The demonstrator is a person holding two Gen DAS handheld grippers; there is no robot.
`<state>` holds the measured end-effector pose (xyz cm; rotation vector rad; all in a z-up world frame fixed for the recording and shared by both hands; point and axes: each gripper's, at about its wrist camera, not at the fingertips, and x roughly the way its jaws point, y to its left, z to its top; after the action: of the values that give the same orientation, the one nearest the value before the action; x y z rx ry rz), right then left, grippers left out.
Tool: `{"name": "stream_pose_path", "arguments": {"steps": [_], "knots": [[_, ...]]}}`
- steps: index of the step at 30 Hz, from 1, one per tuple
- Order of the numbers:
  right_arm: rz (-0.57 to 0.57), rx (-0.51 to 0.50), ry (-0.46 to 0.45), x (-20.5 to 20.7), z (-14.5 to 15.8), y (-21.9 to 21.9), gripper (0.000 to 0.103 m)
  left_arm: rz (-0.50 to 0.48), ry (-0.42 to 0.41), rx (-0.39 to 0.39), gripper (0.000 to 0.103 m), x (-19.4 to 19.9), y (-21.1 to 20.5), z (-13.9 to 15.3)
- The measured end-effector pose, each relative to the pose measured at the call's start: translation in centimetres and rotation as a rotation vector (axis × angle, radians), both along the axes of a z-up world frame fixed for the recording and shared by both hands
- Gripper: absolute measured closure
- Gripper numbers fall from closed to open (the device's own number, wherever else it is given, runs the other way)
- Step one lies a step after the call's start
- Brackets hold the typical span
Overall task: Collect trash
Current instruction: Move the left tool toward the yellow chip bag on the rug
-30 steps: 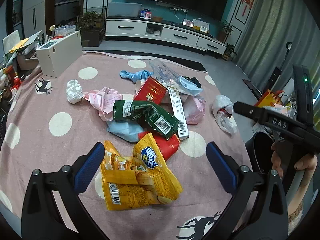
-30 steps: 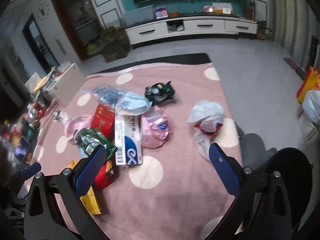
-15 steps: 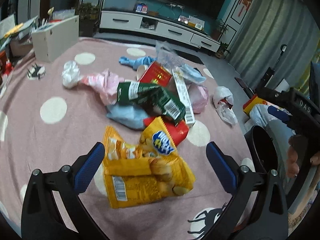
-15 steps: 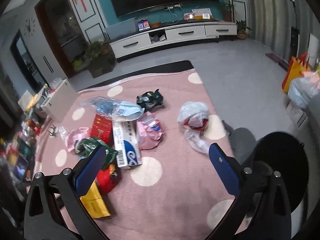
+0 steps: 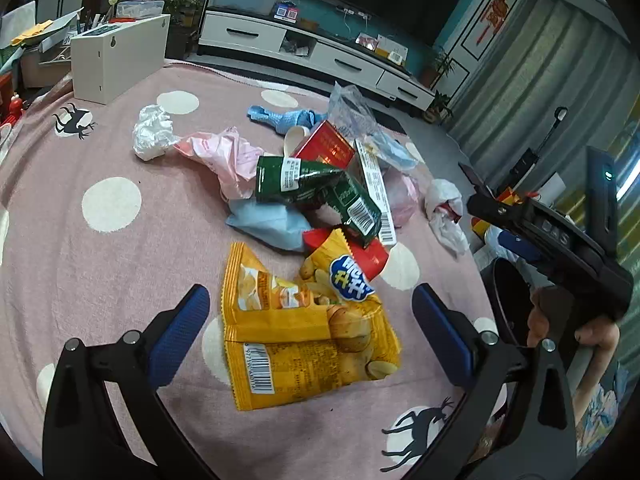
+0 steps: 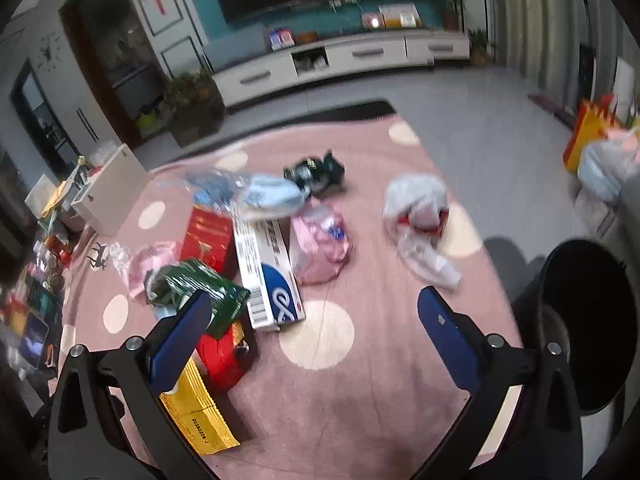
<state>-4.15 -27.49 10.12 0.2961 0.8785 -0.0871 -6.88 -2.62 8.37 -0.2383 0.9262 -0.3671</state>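
Left wrist view shows the left gripper [image 5: 306, 312] wide open, holding nothing, right over the yellow chip bag [image 5: 304, 332] (long side pointing away) near the rug's [image 5: 100, 272] front edge.

left gripper [image 5: 306, 332] lower, nearer yellow chip bag [image 5: 304, 336]

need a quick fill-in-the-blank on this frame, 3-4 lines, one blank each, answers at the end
1. The left gripper is open, its fingers either side of a ____ chip bag.
2. The green packet lies partly over a ____ box.
3. The rug is pink with cream ____.
4. The black trash bin stands to the ____ of the right gripper.

Missing words: yellow; red; dots; right
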Motion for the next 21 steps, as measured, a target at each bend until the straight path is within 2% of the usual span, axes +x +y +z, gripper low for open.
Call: {"name": "stream_pose_path", "arguments": {"steps": [11,21], "knots": [[-0.019,-0.02,0.038,0.8,-1.4,-0.4,0.003,0.01,0.023,0.016,0.003,0.6,0.5,-0.8],[-0.038,-0.084,0.045,1.1,-1.6,-1.0,0.003,-0.003,0.049,0.018,0.003,1.3,-0.1,-2.0]]}}
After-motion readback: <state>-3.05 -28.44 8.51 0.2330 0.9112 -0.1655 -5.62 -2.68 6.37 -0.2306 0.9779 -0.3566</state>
